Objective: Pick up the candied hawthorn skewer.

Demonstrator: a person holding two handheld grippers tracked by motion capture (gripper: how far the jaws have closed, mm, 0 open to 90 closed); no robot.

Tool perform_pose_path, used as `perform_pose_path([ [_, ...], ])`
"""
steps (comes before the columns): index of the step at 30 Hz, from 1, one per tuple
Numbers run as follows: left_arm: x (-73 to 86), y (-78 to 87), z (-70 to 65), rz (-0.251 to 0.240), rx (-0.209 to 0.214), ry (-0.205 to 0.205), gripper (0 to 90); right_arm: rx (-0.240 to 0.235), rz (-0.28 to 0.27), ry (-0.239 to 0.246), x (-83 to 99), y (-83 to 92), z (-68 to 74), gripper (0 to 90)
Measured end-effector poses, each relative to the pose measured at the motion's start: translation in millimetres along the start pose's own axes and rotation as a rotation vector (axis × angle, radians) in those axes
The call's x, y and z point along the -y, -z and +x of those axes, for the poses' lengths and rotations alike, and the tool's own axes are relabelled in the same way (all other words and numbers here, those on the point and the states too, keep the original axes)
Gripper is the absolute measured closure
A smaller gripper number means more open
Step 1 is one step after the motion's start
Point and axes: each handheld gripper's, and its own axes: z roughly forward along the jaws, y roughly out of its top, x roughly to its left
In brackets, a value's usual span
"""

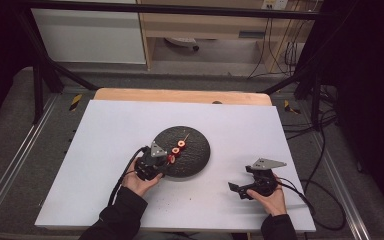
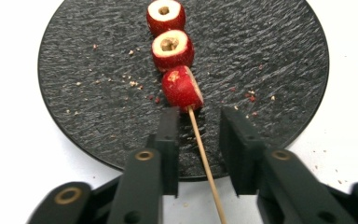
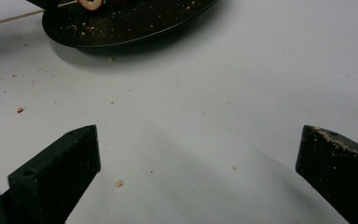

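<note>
My left claw (image 2: 198, 126) is open around the thin stick (image 2: 204, 158). My right claw (image 3: 198, 172) is open too. The stick looks snappy and the red fruit (image 2: 182, 87) soft, so I'd pinch the stick gently.

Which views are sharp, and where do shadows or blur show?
Left gripper view: the fruit pieces and skewer are crisp, near jaws slightly soft. Right gripper view: jaws blurred, shadow under the plate. High view: dim, dark edges.

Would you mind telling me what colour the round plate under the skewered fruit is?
The plate is black with a rippled, slate-like texture, clearest in the left gripper view.
</note>
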Motion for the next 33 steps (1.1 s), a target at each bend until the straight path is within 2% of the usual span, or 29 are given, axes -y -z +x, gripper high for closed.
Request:
perform_pose_path([
  [2, 0.2, -1.3, -0.4, 0.008, -0.003, 0.000, 75.1, -0.001, -0.001, -0.002, 0.0, 0.0, 0.1, 0.7],
  [6, 0.8, -3.1, -0.7, 0.020, -0.009, 0.003, 78.2, -0.001, 0.000, 0.002, -0.1, 0.0, -0.3, 0.7],
  [17, 2.1, -6.5, -2.6, 0.018, -0.023, 0.018, 86.9, -0.003, -0.003, 0.002, -0.1, -0.2, -0.2, 0.7],
  [25, 4.8, -6.4, -3.9, -0.005, -0.027, 0.021, 88.2, -0.003, -0.002, 0.001, -0.1, -0.2, -0.2, 0.7],
  [33, 7.0, 0.6, -4.1, -0.069, -0.010, 0.023, 88.5, -0.003, -0.003, -0.003, 0.0, -0.1, 0.1, 0.7],
])
